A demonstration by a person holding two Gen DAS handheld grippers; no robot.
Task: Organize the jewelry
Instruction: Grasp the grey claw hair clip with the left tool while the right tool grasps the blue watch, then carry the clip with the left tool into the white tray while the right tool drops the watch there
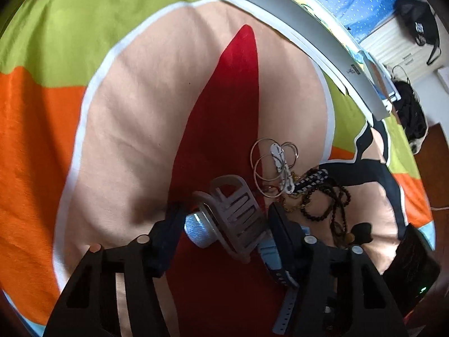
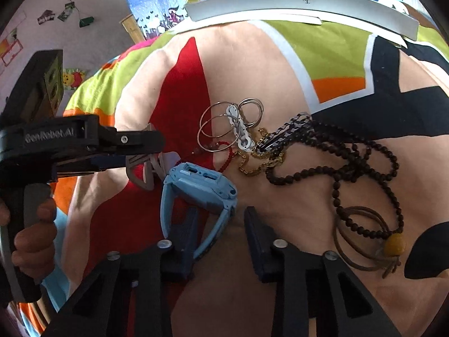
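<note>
A grey claw clip (image 1: 235, 213) sits between my left gripper's (image 1: 224, 219) fingers, which are shut on it just above the cloth. A silver glitter piece (image 1: 197, 231) lies beneath the clip. The right wrist view shows that gripper (image 2: 140, 151) from the side, with the clip (image 2: 146, 168) in it. My right gripper (image 2: 221, 224) is open, just short of a light blue watch (image 2: 200, 188) whose strap curls past its left finger. Beyond these lies a heap: hoop earrings (image 2: 216, 129), a white hair clip (image 2: 238, 129), a gold chain (image 2: 261, 163), a dark bead necklace (image 2: 362, 157) and a brown cord with a yellow bead (image 2: 393, 244).
All of it rests on a bright patterned blanket (image 1: 146, 106) on a soft surface. A long grey-white flat box (image 2: 303, 5) lies along the far edge. A hand (image 2: 36, 224) holds the left gripper's handle. A black device (image 1: 412, 258) is at the right.
</note>
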